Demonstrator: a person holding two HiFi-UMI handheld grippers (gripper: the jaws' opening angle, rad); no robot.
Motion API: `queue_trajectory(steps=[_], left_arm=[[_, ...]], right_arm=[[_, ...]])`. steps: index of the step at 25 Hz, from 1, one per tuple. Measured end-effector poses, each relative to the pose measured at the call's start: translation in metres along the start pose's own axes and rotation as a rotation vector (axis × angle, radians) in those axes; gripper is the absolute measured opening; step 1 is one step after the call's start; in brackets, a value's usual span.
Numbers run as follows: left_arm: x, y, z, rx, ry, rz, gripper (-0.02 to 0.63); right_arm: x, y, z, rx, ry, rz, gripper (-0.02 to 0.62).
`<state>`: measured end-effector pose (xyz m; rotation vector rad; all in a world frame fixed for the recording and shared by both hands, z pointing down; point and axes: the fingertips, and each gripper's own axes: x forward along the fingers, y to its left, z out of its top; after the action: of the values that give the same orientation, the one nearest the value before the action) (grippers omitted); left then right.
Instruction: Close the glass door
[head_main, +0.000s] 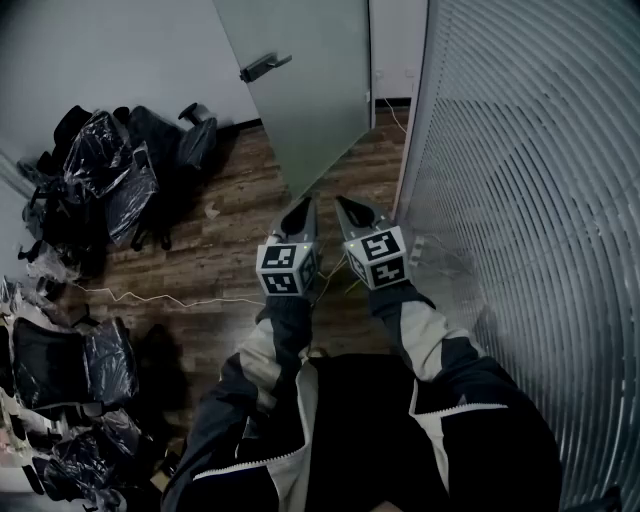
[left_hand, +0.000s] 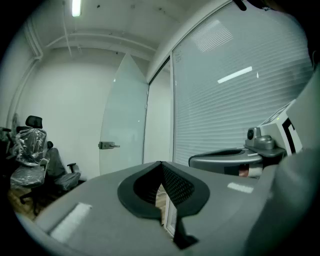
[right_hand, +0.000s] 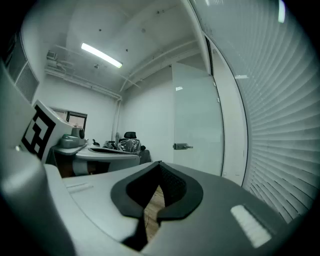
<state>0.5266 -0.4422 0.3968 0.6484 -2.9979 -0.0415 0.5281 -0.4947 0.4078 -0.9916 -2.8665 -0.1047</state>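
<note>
Left gripper (head_main: 303, 212): fingers shut tip to tip, nothing between them. Right gripper (head_main: 350, 212): same. Both are short of the glass door (head_main: 310, 100), which stands ajar ahead; no contact. The handle (head_main: 264, 68) sits near the door's left edge. Step: approach. Next, probably: reach the handle side and swing the door to its frame.

The head view is dim and grey with black corners. Soft shadows lie on the wooden floor (head_main: 220, 265), and the slatted wall (head_main: 530, 200) bends at the right edge. Both gripper views are brighter, lit by a ceiling tube (right_hand: 101, 55) that leaves a pale glare spot on the glass door (right_hand: 197, 115). Their edges curve and darken, and the nearest foreground is out of focus.
</note>
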Motion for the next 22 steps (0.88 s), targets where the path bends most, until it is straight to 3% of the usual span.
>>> queue_trajectory(steps=[22], left_arm=[[-0.017, 0.008, -0.002, 0.026, 0.014, 0.052, 0.005]], right_arm=[[-0.004, 0.009, 0.005, -0.004, -0.006, 0.051, 0.005]])
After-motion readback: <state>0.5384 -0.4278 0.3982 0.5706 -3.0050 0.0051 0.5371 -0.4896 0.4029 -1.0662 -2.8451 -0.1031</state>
